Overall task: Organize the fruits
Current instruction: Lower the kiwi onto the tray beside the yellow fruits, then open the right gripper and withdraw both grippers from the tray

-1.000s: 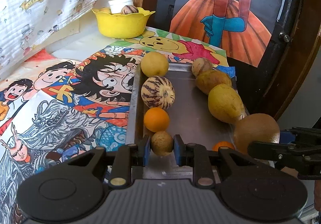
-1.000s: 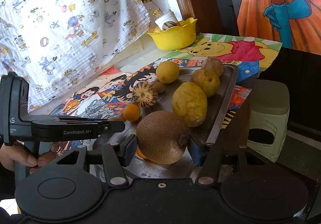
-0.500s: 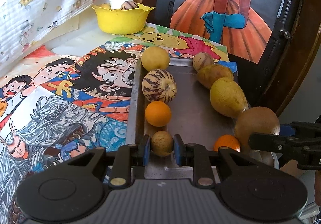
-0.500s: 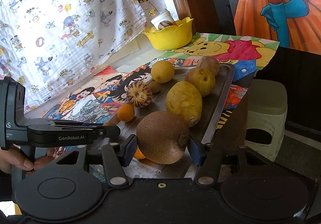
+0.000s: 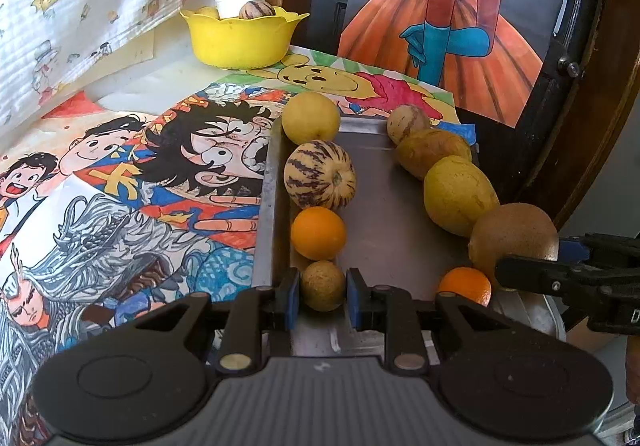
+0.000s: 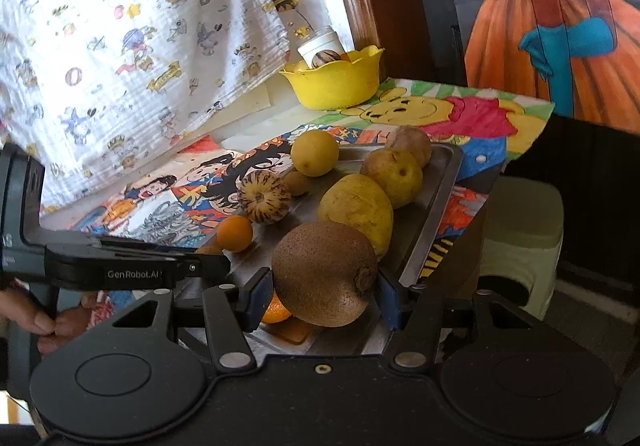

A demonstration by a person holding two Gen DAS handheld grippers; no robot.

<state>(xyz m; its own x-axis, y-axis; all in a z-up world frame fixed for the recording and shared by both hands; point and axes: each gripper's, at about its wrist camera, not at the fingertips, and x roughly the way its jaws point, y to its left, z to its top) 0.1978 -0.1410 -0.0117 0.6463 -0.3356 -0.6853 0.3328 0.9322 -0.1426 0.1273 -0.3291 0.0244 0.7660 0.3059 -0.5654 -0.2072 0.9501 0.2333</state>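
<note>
left gripper [image 5: 322, 294] is clamping a small round tan fruit [image 5: 322, 285]; right gripper [image 6: 326, 292] is gripping the big fuzzy brown kiwi [image 6: 325, 273] over the metal tray [image 5: 384, 230].

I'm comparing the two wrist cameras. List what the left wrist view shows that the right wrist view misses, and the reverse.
Left wrist view only: the left claw shut on a small tan fruit.

Right wrist view only: a pale green stool beside the table and a hand on the left tool's handle.

Both: the metal tray, striped melon, yellow bowl, and the brown kiwi between the right claw's pads.
</note>
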